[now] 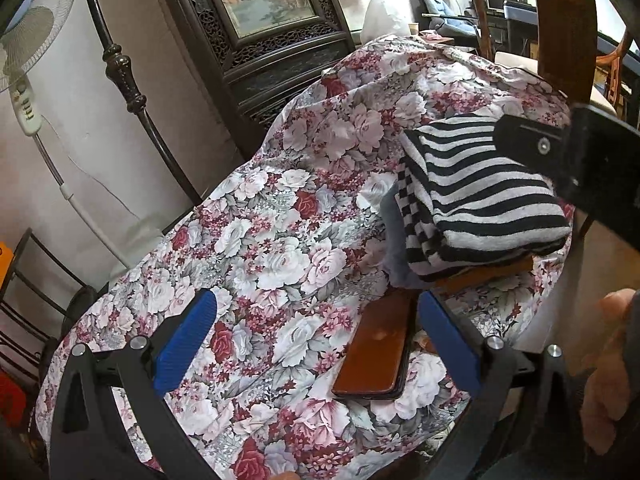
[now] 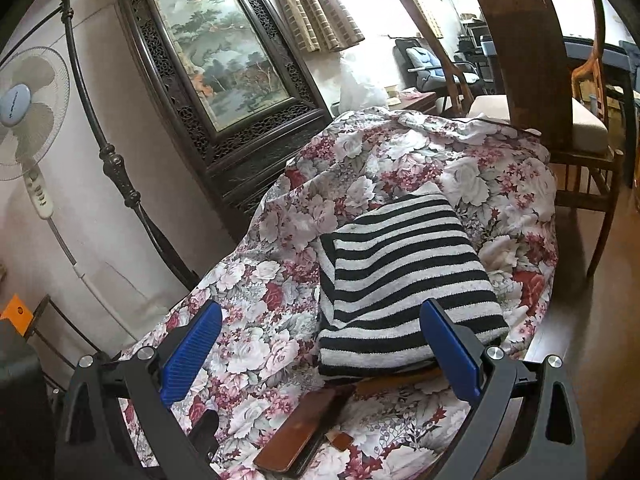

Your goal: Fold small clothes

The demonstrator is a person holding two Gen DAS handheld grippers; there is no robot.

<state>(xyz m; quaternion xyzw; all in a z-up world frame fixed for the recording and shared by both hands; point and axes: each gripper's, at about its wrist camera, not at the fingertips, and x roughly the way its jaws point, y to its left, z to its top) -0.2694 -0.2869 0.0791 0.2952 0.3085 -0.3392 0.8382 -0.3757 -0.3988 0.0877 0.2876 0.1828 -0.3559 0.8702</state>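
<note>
A folded black-and-white striped garment [image 1: 488,196] lies on top of a small stack of folded clothes, with a checkered piece [image 1: 412,216] and a grey piece [image 1: 394,248] under it, on the floral cloth [image 1: 280,220]. In the right wrist view the striped garment [image 2: 404,284] fills the middle. My left gripper [image 1: 316,344] is open and empty, low over the cloth to the left of the stack. My right gripper [image 2: 320,354] is open and empty, just in front of the stack, its right pad [image 2: 450,354] at the garment's near edge. Its black body [image 1: 576,148] shows above the stack in the left wrist view.
A dark phone [image 1: 376,350] lies on the cloth in front of the stack; it also shows in the right wrist view [image 2: 304,432]. A carved wooden screen [image 2: 224,76], a standing fan [image 2: 24,116] and an iron rail [image 2: 116,168] stand to the left. A wooden chair [image 2: 576,128] is at right.
</note>
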